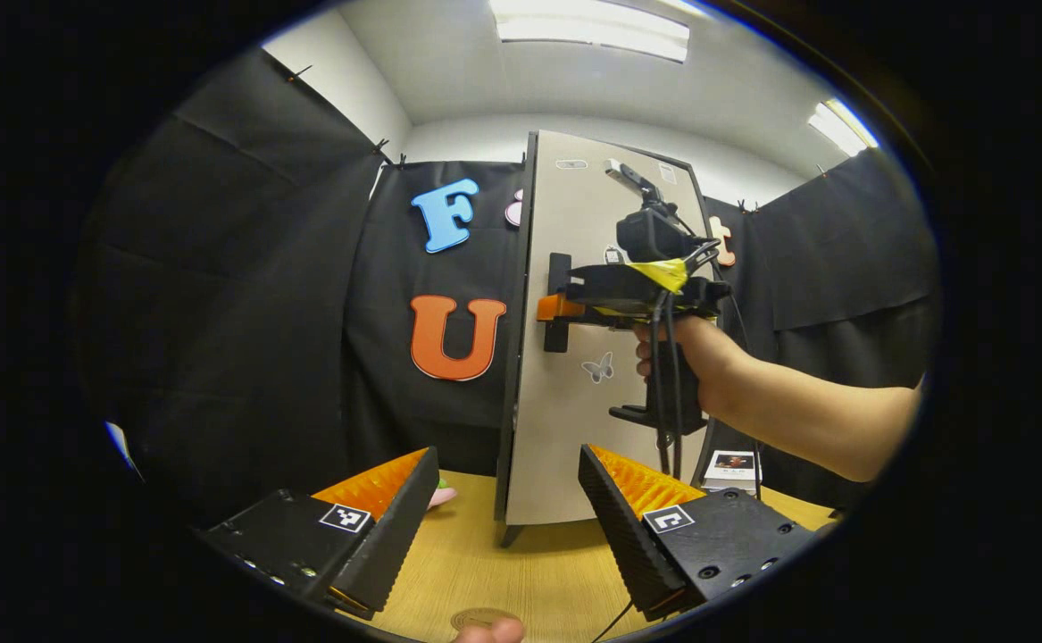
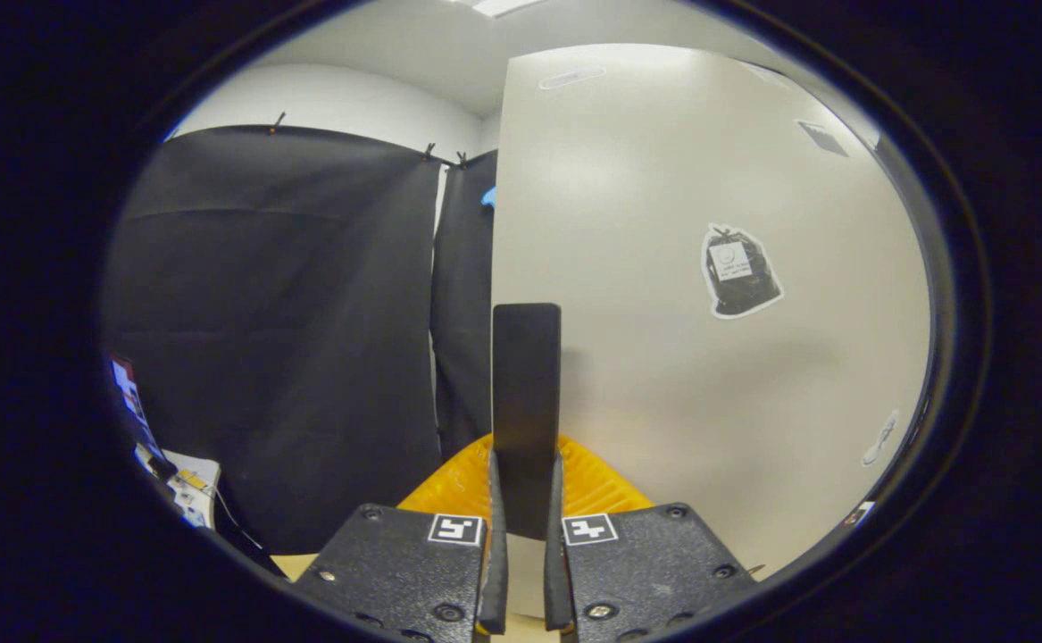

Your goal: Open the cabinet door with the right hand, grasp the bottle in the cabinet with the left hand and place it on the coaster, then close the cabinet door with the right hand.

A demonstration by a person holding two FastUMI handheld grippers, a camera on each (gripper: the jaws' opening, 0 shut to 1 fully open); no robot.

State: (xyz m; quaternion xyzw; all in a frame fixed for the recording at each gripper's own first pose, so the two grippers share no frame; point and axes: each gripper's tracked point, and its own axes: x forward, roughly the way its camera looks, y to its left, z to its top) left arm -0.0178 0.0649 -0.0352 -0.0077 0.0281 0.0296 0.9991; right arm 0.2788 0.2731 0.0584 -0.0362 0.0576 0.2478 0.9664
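Note:
The cabinet's pale door (image 1: 574, 393) stands upright on the wooden table (image 1: 521, 572), and its black vertical handle (image 1: 558, 302) is near its left edge. A person's hand (image 1: 690, 357) holds my right gripper (image 1: 560, 308), whose fingers are clamped on that handle. In the right gripper view the handle (image 2: 526, 393) runs up between both fingers, with my right gripper (image 2: 526, 469) shut on it and the door (image 2: 708, 295) just behind. My left gripper (image 1: 508, 455) hovers open over the table before the door, nothing between its fingers. A round coaster (image 1: 483, 616) lies at the near table edge. The door hides the cabinet's inside.
A small pink and green object (image 1: 442, 494) lies on the table left of the cabinet. A printed card (image 1: 731, 468) stands behind the cabinet at the right. Boxes and papers (image 2: 183, 487) sit low on the left in the right gripper view. Black cloth walls surround the table.

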